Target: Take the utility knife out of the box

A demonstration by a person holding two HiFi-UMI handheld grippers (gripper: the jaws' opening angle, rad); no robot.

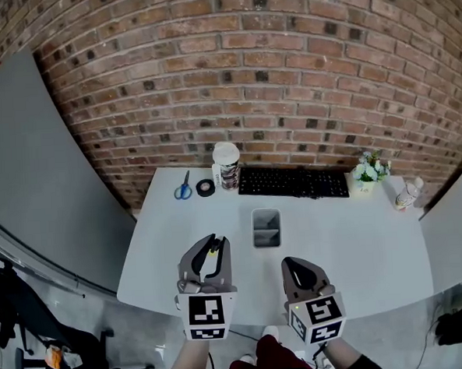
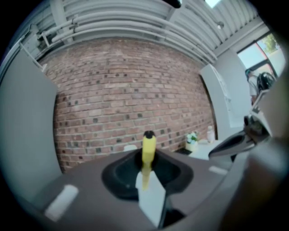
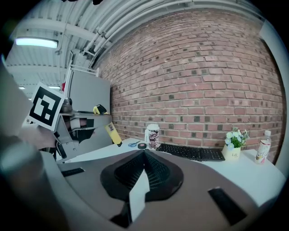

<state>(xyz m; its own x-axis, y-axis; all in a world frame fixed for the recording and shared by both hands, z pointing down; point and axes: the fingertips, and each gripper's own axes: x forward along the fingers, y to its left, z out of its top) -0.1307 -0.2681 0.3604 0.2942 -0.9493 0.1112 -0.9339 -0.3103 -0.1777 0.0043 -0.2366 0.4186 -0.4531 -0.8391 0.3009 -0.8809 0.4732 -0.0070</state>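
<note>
While aloft, knife (image 2: 148,146) within hand-held gripper (image 1: 217,241).

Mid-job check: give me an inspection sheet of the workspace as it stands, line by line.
Surface: white table.
Job's things: yellow utility knife clamped in the left gripper, above the table; box at mid-table.
Clutter: scissors, tape roll, cup, keyboard, flower pot, bottle, all along the back edge.
Grippers: left gripper shut on the utility knife; right gripper shut, empty.
Cables: nothing seen.
Surroundings: brick wall, grey partition.
</note>
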